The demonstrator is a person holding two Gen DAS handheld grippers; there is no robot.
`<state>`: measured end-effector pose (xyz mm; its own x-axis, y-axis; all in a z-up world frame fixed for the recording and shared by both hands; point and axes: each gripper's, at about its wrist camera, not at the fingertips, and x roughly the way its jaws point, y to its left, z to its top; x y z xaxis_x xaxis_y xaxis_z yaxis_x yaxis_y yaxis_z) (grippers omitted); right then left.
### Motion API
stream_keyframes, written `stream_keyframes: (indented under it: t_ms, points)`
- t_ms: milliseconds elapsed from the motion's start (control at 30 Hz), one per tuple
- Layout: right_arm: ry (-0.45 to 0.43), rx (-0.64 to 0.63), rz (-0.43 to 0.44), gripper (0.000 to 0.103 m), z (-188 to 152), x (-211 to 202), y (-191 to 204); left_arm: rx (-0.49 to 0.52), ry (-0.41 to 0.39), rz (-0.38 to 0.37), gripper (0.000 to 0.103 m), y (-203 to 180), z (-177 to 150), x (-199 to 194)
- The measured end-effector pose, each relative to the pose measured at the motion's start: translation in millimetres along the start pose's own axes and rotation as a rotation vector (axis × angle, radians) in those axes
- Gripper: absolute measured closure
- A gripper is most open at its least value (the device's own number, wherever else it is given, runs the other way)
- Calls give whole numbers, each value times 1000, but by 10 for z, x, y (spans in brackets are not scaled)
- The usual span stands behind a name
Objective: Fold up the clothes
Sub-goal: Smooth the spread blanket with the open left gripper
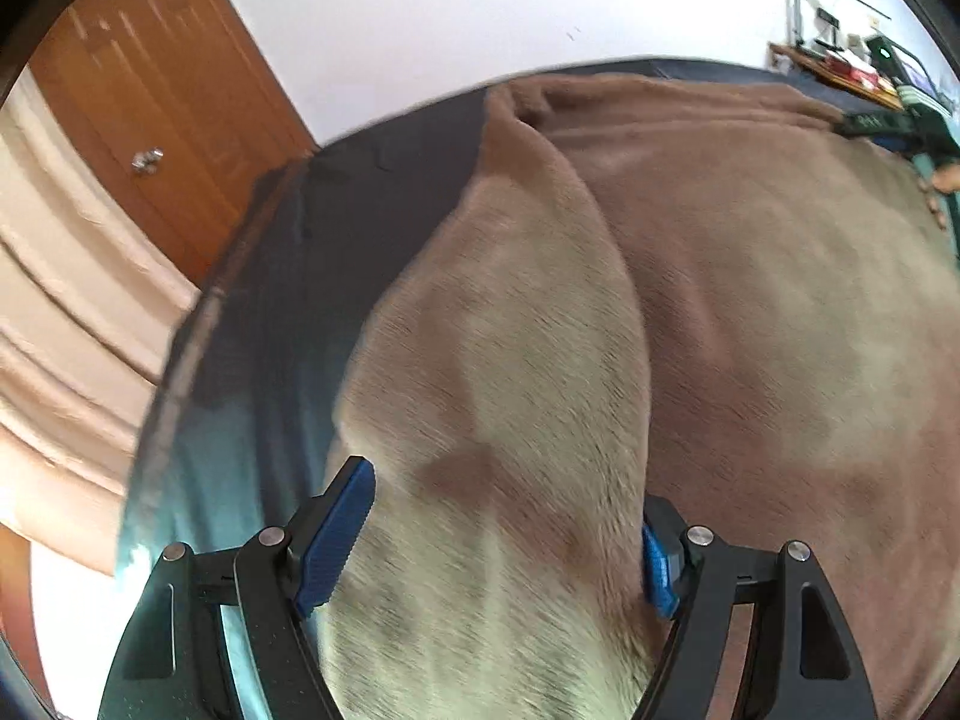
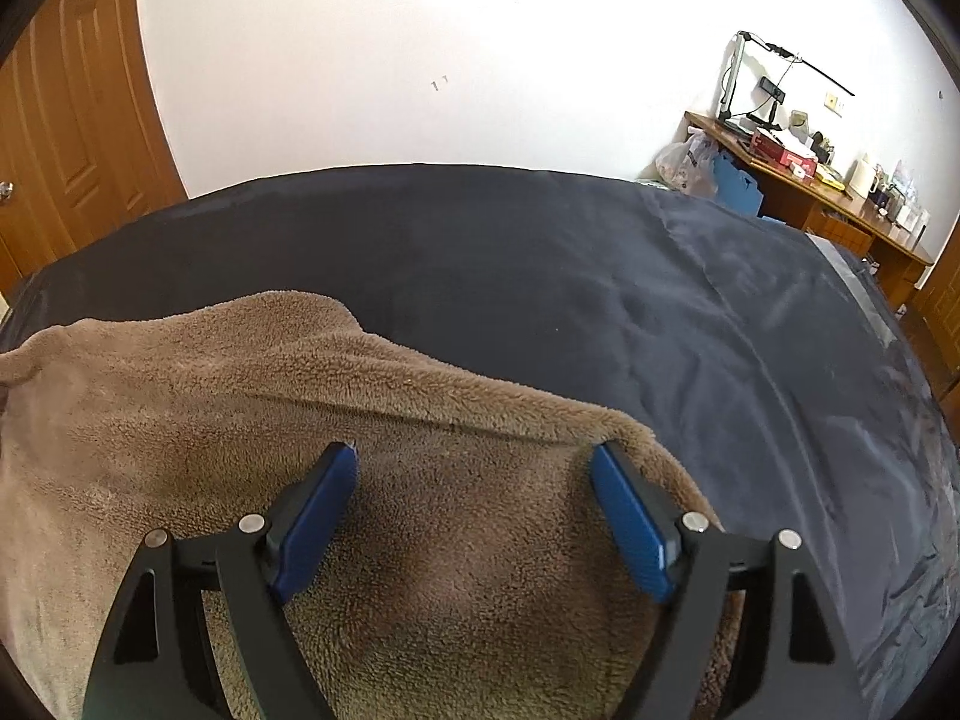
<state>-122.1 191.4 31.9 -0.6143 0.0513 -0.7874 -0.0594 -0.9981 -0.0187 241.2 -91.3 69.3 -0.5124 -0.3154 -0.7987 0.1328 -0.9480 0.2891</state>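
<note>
Brown fleece garment (image 2: 252,420), plush and thick-piled, lies spread on the bed (image 2: 600,276) with its smooth dark sheet. Left gripper (image 1: 510,516) jaws stand wide around a raised rounded fold; right gripper (image 2: 474,510) jaws gape over the fleece's edge.

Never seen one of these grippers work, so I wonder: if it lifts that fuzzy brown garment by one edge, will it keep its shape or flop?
Probably flop: the brown fleece garment already drapes in soft folds over the dark bed cover. Its thick pile suggests the blue pads would grip rather than slip. It looks bulky, so perhaps slightly heavy.
</note>
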Motion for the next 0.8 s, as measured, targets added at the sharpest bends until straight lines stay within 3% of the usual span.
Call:
stream_keyframes:
  t_ms: [267, 500, 633, 800]
  points:
    - [0, -1, -1, 20, -11, 1, -8, -20, -107, 277, 24, 547, 466, -15]
    - [-2, -2, 0, 20, -19, 27, -15, -11, -115, 405, 24, 908, 980, 236]
    - [-1, -3, 1, 20, -20, 21, -41, -2, -99, 459, 24, 1010, 1226, 523]
    - [0, -5, 1, 20, -15, 21, -60, 20, 15, 490, 24, 1065, 1390, 1119]
